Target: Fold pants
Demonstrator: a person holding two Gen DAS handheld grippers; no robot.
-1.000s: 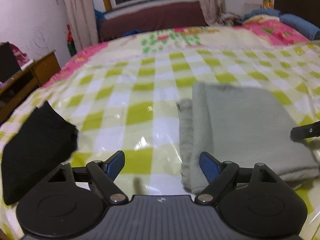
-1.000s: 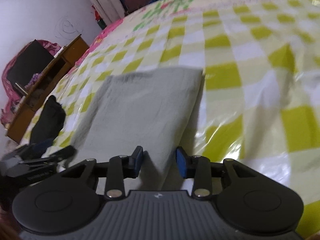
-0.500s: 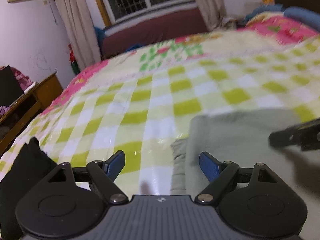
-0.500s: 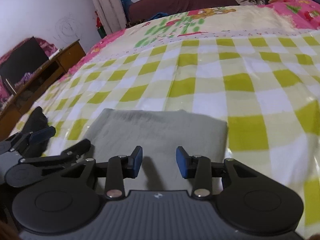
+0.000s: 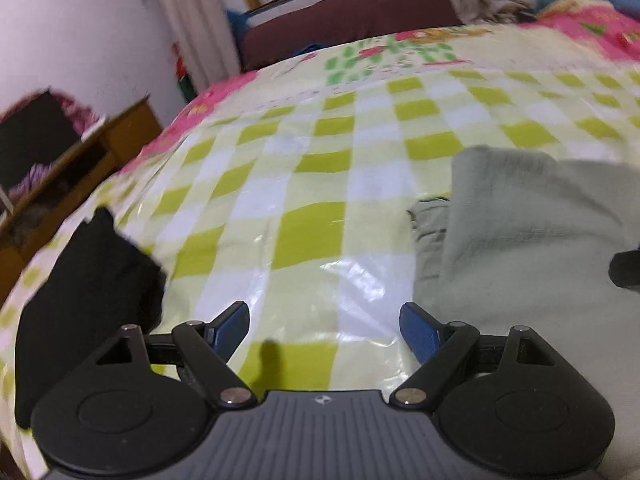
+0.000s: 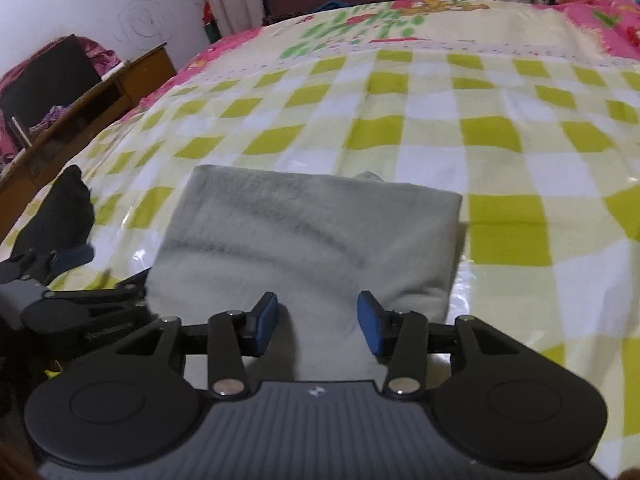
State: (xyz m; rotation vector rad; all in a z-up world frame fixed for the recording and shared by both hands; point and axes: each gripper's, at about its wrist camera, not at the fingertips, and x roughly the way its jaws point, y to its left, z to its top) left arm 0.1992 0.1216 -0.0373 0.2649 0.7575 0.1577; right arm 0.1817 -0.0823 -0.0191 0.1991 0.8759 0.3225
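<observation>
The grey-green pants (image 6: 312, 236) lie folded into a thick rectangle on the checked bed cover; in the left wrist view the pants (image 5: 532, 240) fill the right side. My right gripper (image 6: 318, 322) hovers over their near edge, its jaws opening, with the cloth below the blue pads and nothing pinched. My left gripper (image 5: 325, 326) stands open over bare cover just left of the pants' edge, empty. The left gripper (image 6: 70, 264) also shows at the left of the right wrist view. A dark tip of the right gripper (image 5: 626, 268) pokes in at the right edge.
A black garment (image 5: 88, 288) lies at the bed's left edge, close to my left gripper. A wooden desk (image 6: 100, 96) stands beyond that edge by the wall. The shiny green-and-white checked cover (image 6: 500, 136) stretches far and right; pillows and a dark headboard lie at the back.
Both grippers drew back toward the near edge of the pants. The right jaws spread a little wider. The left camera tilted up, then back down toward the cover.
</observation>
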